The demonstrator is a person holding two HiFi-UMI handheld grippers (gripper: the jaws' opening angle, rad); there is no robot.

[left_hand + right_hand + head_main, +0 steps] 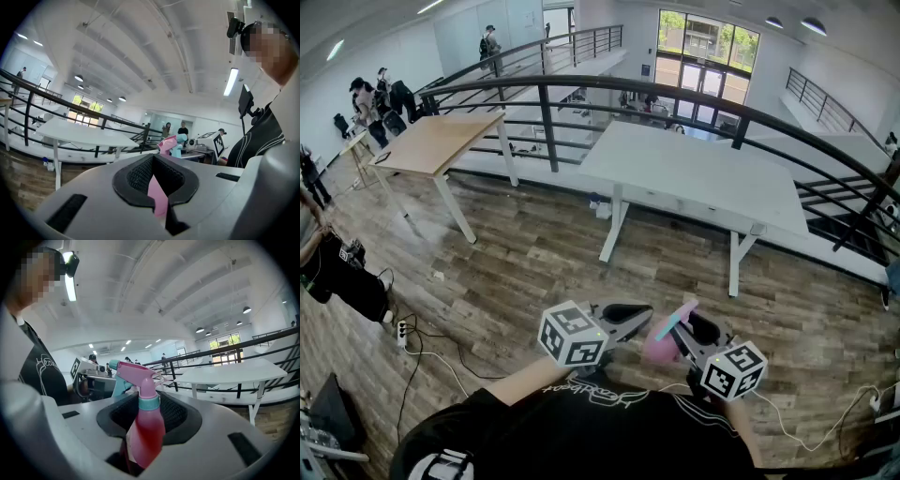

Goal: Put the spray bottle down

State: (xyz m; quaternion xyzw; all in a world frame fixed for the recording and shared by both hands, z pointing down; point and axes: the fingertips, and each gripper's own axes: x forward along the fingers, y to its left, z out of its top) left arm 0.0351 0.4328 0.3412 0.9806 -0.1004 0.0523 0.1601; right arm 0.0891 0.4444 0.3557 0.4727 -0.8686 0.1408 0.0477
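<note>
Bottle upright in right gripper, fingers clamped on its body below neck, since nothing supports it underneath. Held at chest height. Left gripper just beside, fingers near closed, empty, probably spare. White surface well ahead, likely set-down spot.

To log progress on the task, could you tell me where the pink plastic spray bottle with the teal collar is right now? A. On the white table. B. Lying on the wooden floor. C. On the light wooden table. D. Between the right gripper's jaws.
D: the pink plastic spray bottle stands upright between the jaws of the right gripper, which grip it.
</note>
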